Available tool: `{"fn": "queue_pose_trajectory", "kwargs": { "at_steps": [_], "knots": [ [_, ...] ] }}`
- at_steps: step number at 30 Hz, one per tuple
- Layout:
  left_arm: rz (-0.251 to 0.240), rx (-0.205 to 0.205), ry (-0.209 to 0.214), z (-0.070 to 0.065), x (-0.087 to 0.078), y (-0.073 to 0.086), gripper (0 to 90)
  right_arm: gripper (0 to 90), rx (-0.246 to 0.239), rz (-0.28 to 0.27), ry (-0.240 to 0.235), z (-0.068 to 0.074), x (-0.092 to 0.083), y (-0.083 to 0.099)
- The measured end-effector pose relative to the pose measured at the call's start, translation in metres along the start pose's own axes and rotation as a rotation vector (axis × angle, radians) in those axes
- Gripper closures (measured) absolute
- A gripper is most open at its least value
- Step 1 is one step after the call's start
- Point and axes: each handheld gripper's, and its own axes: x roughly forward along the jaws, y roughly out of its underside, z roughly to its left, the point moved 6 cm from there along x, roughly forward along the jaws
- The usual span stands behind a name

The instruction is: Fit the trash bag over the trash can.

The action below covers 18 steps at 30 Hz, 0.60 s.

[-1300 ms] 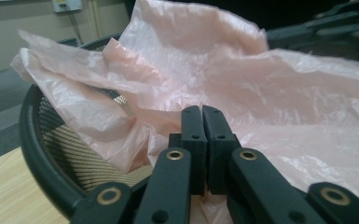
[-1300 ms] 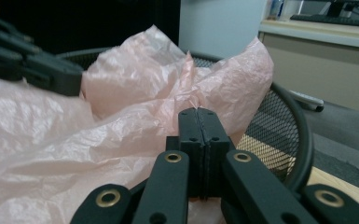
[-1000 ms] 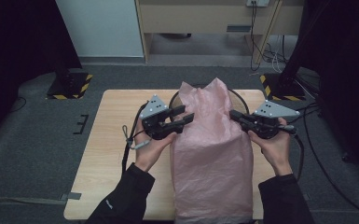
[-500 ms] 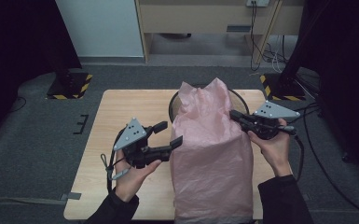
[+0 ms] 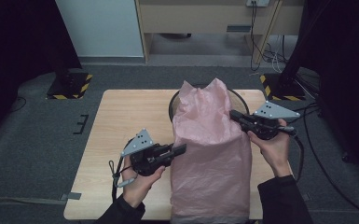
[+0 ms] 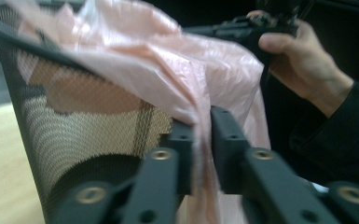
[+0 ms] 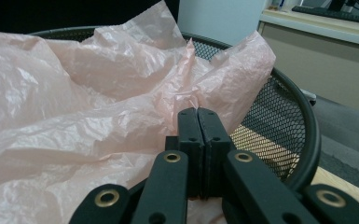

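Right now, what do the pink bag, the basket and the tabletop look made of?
Pink bag: thin plastic film, translucent with a slight sheen; it crinkles and shows fine creases. Basket: looks like black metal mesh under a smooth solid rim; coating can't be told. Table: pale wood-look top, matte with faint grain; solid wood or laminate is open.

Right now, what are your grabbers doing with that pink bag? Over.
Left gripper just closed, pinching bag. Right gripper shut on bag. Bag draped over mesh bin. Nothing in the way.
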Motion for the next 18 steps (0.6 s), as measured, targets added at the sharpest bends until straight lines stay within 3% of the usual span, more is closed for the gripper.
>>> {"fn": "queue_pose_trajectory", "kwargs": {
  "at_steps": [2, 6, 11, 14, 18],
  "knots": [
    [-0.013, 0.036, -0.022, -0.002, -0.001, -0.012, 89.0, 89.4, -0.004, 0.01, -0.003, 0.0, 0.0, 0.0],
    [-0.047, 0.075, -0.068, 0.001, 0.004, -0.033, 89.1, 89.2, -0.006, 0.022, -0.017, 0.001, 0.0, -0.001],
    [-0.06, 0.041, -0.109, 0.016, 0.021, -0.048, 87.2, 87.7, -0.009, 0.05, -0.043, 0.004, 0.0, -0.001],
    [-0.027, 0.013, -0.13, 0.026, 0.031, -0.048, 88.4, 83.8, -0.014, 0.062, -0.052, 0.005, -0.002, -0.002],
    [0.017, -0.019, -0.152, 0.034, 0.04, -0.043, 89.4, 77.9, 0.013, 0.013, -0.045, 0.002, -0.01, -0.005]
  ]
}}
